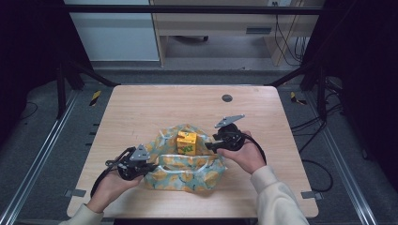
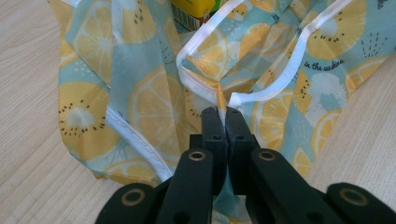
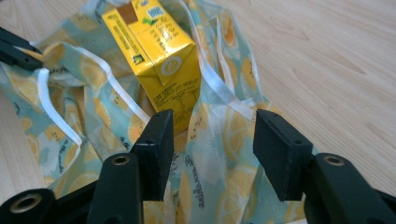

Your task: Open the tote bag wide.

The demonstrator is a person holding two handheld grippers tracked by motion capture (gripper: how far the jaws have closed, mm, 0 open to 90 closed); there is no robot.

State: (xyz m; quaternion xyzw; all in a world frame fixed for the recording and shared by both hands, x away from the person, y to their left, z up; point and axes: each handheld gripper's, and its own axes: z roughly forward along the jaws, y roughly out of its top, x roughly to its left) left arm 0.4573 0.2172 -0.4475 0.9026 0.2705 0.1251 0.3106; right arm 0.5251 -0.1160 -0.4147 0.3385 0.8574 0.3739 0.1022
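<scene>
Pale wooden table (image 1: 141, 108) carries a thin fabric bag printed with lemon slices on light blue (image 1: 187, 173), lying near its front edge. A yellow rectangular drink carton (image 1: 186, 142) stands upright in the bag's open mouth, so loading appears done; closing or lifting the bag is judged outstanding. The left gripper (image 2: 224, 122), held low at the bag's near-left corner, has its jaws pinched tight on the white-trimmed hem. The right gripper (image 3: 212, 135), angled in from the right, holds its jaws wide apart over bag cloth just beside the carton, gripping nothing.
</scene>
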